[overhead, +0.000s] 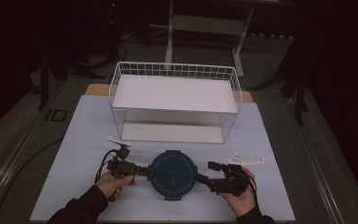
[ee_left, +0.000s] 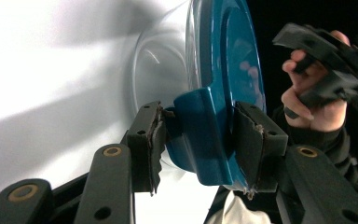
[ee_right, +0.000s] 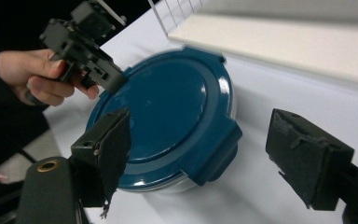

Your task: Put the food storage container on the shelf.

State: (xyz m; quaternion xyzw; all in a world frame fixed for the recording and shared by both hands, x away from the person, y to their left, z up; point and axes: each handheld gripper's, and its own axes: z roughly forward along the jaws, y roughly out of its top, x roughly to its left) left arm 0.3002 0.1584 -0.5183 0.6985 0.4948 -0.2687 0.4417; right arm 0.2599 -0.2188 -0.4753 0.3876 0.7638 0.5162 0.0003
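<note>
A round clear container (overhead: 172,174) with a dark blue lid (ee_right: 168,112) sits on the white table near its front edge. My left gripper (overhead: 150,171) comes in from the left. It is shut on the lid's left latch tab (ee_left: 200,135), with both pads pressed against the tab's sides. My right gripper (overhead: 207,171) is at the container's right side, its jaws open. The right latch tab (ee_right: 214,154) lies between the two pads (ee_right: 114,149) and touches neither. A hand holds each gripper.
A white wire basket (overhead: 177,70) with a flat white shelf inside stands behind the container, across the middle of the table. The table's white surface (overhead: 88,135) stretches to either side of it. Dark floor surrounds the table.
</note>
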